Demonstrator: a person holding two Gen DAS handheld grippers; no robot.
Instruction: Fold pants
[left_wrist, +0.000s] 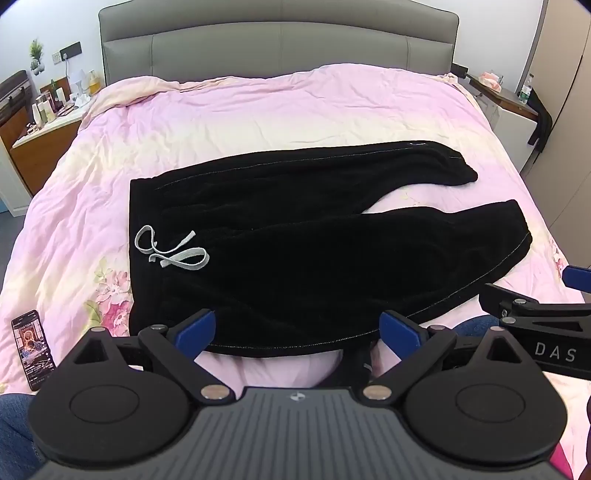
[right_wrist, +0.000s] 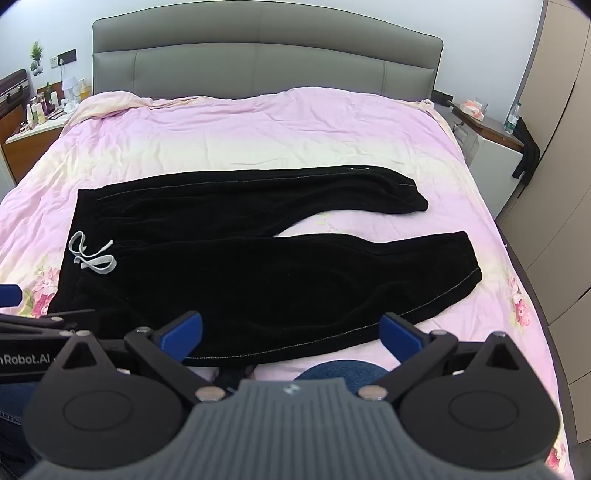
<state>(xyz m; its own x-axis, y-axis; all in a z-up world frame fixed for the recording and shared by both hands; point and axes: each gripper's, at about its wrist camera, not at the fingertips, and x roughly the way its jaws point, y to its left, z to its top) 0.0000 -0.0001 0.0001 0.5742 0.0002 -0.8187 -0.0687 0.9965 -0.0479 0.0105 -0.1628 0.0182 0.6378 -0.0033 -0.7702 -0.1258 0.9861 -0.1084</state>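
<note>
Black pants (left_wrist: 295, 258) lie flat on the pink bed cover (left_wrist: 258, 122), waistband at the left with a white drawstring (left_wrist: 170, 251), both legs running right and spread apart at the cuffs. My left gripper (left_wrist: 298, 332) is open and empty, hovering at the pants' near hem. The right gripper shows at this view's right edge (left_wrist: 546, 314). In the right wrist view the pants (right_wrist: 258, 273) and drawstring (right_wrist: 92, 258) lie the same way. My right gripper (right_wrist: 291, 332) is open and empty over the near leg's edge.
A phone (left_wrist: 33, 347) lies on the cover at the near left. A grey headboard (left_wrist: 277, 48) is at the far end. Nightstands with bottles stand left (left_wrist: 48, 110) and right (left_wrist: 506, 96). My jeans-clad knees (right_wrist: 347, 373) are just below the grippers.
</note>
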